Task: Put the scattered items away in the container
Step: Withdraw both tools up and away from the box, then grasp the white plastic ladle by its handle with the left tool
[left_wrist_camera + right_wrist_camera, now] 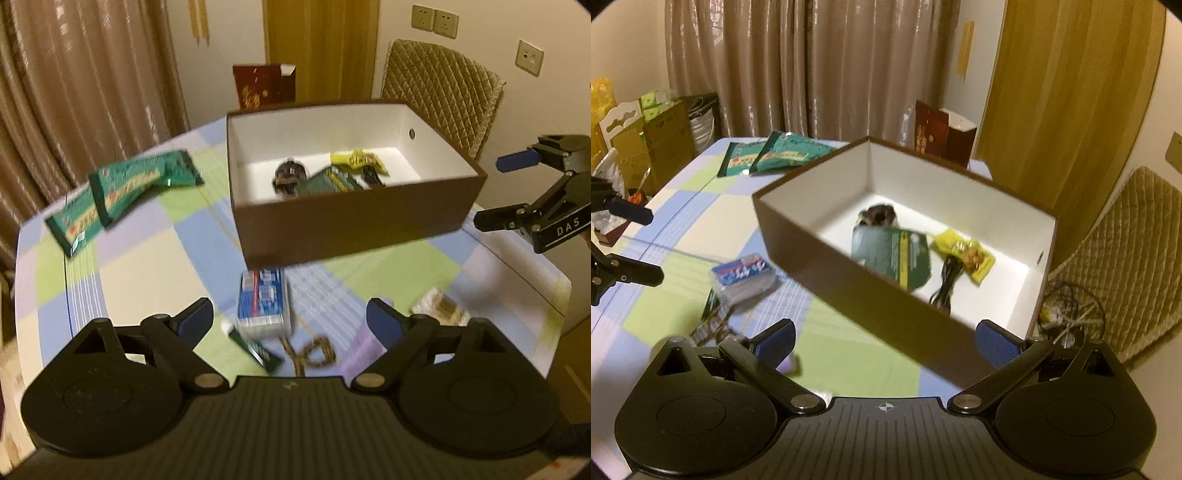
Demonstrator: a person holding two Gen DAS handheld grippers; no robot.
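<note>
A brown box (354,225) (827,266) with white inside stands on the checked table. In it lie a green card (892,254), a yellow packet (964,251), a dark round item (290,175) and a black cable (945,284). My left gripper (290,321) hangs open over a blue-and-white pack (264,302), a small green packet (258,350) and a brown cord (314,354). My right gripper (884,341) (491,192) is open at the box's near wall, nothing between its fingers. Two green bags (125,192) (775,155) lie at the far left.
A quilted chair (439,92) stands behind the box, and a dark red gift bag (262,86) stands beyond the table. A small tan item (439,306) lies near the table's right edge. Cardboard boxes (653,147) and cables (1067,314) sit off the table.
</note>
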